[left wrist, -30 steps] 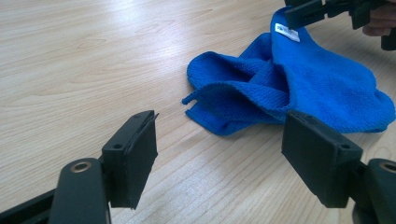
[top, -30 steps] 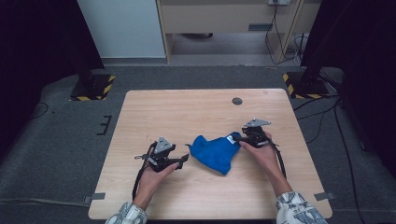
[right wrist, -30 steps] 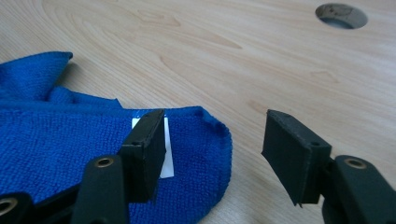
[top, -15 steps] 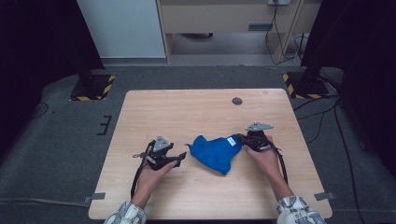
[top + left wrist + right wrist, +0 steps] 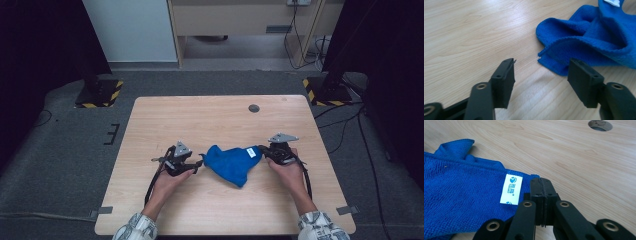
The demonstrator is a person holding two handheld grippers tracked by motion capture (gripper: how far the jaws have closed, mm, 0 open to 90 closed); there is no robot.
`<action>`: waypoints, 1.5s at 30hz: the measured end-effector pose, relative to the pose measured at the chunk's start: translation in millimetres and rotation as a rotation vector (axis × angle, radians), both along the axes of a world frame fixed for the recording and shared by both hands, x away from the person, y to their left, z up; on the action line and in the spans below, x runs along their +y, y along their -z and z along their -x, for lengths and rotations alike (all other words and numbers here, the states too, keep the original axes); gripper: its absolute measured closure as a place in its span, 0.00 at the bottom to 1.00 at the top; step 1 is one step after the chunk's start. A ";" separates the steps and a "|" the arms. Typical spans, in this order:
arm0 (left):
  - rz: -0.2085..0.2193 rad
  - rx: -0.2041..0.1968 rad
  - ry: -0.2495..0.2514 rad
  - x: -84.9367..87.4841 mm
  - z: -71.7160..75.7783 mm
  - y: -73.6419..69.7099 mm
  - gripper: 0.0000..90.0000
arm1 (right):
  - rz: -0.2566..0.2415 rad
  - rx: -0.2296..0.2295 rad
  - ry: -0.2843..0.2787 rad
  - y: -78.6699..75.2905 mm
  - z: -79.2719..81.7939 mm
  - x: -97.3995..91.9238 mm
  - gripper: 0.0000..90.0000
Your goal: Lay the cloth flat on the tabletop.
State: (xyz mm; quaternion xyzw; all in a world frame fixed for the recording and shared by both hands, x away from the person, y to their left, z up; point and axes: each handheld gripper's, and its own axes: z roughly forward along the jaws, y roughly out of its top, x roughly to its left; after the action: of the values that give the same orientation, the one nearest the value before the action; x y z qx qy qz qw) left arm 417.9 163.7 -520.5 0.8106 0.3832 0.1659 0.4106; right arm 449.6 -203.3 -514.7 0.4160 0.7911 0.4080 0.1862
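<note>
You have one blue cloth (image 5: 231, 164) on the table (image 5: 210, 120), crumpled into a loose heap a little toward your edge from the tabletop's centre, and two grippers, one at each end of it.

Your right gripper (image 5: 262, 151) sits at the cloth's 3 o'clock. In the right gripper view (image 5: 541, 185) its two jaws are pressed flat together, and the cloth's hem runs in under them right beside the one white label (image 5: 511, 188), so you are clamped on that corner of the cloth. The label carries blue print too small to read.

Your left gripper (image 5: 199, 163) lies at the cloth's 9 o'clock, just beside its edge. In the left gripper view (image 5: 540, 73) its two jaws stand apart with bare wood between them; they have just been closing somewhat, with nothing between them. The nearest fold of cloth (image 5: 584, 42) lies just beyond the tips, toward 1 o'clock from the gap, and its hem reaches close to the right-hand jaw without visibly touching it.

There is one round grey hole (image 5: 254, 108) in the tabletop, at about 1 o'clock from the cloth and well apart from it; the right gripper view catches it too (image 5: 600, 125). Each gripper carries one grey three-cornered plate on top and one black cable trailing back along your forearm
</note>
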 end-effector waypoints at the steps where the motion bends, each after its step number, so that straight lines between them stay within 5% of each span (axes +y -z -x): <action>1: 0.010 0.001 -0.003 -1.2 -2.3 1.5 0.39 | -0.002 0.002 0.005 -0.6 0.9 -1.3 1.00; 8: 0.046 -0.006 0.044 -17.3 -9.0 3.5 0.36 | 0.010 0.004 0.036 -3.3 8.4 -15.0 1.00; 18: 0.039 -0.004 0.042 -26.2 -19.0 8.1 0.30 | 0.017 0.009 0.034 -2.6 10.1 -20.2 1.00; 22: 0.020 0.031 0.051 -29.6 -23.9 10.2 0.31 | 0.015 0.010 0.035 -2.1 10.6 -19.2 1.00; 27: 0.017 0.077 0.062 -37.2 -27.4 10.2 0.49 | 0.017 0.009 0.028 -2.5 12.4 -17.7 1.00; 36: 0.038 0.098 0.111 -40.4 -24.7 12.5 0.85 | 0.019 0.008 0.031 -3.9 14.6 -18.3 1.00; 45: 0.042 0.071 0.075 -35.1 -20.9 5.6 0.91 | 0.027 0.010 0.038 -5.3 16.6 -20.0 1.00</action>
State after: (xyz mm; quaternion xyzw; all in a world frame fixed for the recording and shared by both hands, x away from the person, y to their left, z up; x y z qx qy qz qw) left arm 438.9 128.6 -526.1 0.8211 0.3701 0.1133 0.4195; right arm 432.9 -223.3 -509.3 0.4303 0.7895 0.3915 0.1956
